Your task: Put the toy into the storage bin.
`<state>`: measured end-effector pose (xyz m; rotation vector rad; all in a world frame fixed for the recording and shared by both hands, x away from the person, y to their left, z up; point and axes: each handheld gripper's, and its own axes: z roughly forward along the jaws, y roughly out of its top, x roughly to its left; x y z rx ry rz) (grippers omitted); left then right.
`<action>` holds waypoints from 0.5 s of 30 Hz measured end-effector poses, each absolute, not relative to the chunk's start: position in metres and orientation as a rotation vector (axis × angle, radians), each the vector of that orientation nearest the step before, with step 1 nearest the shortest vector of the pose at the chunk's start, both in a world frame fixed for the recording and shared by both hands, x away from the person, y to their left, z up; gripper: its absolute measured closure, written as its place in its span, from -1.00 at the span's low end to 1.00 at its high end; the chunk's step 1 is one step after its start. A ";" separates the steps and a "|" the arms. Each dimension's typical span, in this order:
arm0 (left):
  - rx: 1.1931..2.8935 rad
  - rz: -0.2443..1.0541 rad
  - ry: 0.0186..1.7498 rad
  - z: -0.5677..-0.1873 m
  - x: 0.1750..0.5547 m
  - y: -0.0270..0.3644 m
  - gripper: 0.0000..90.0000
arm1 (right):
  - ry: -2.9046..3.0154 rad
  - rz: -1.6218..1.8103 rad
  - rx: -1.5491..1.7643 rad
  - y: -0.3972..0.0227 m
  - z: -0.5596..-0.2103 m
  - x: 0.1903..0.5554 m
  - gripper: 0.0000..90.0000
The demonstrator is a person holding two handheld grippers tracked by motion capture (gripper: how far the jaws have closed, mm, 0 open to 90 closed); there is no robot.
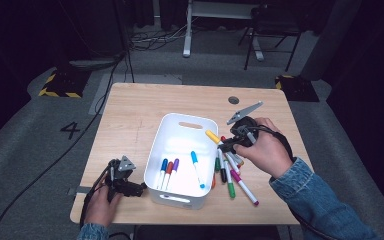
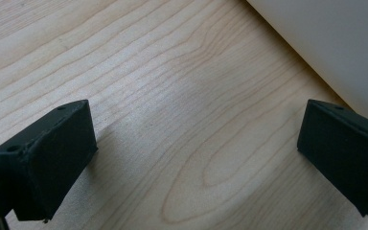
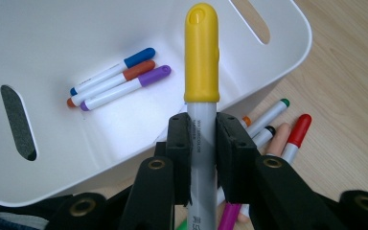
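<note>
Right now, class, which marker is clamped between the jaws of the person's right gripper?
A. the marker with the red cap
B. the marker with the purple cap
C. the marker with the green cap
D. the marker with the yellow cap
D: in the right gripper view, the right gripper has its pads pressed on the barrel of the yellow-capped marker, held above the white bin.
</note>
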<state>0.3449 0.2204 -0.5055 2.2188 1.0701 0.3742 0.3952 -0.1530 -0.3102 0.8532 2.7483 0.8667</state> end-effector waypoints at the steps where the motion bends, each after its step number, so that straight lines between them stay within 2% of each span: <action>1: 2.218 0.373 1.070 -0.506 0.345 0.220 -1.00 | 2.752 0.873 0.844 -0.151 -0.310 0.395 0.71; 15: 2.216 0.368 1.077 -0.506 0.347 0.221 -1.00 | 2.777 0.894 0.760 -0.116 -0.306 0.398 0.71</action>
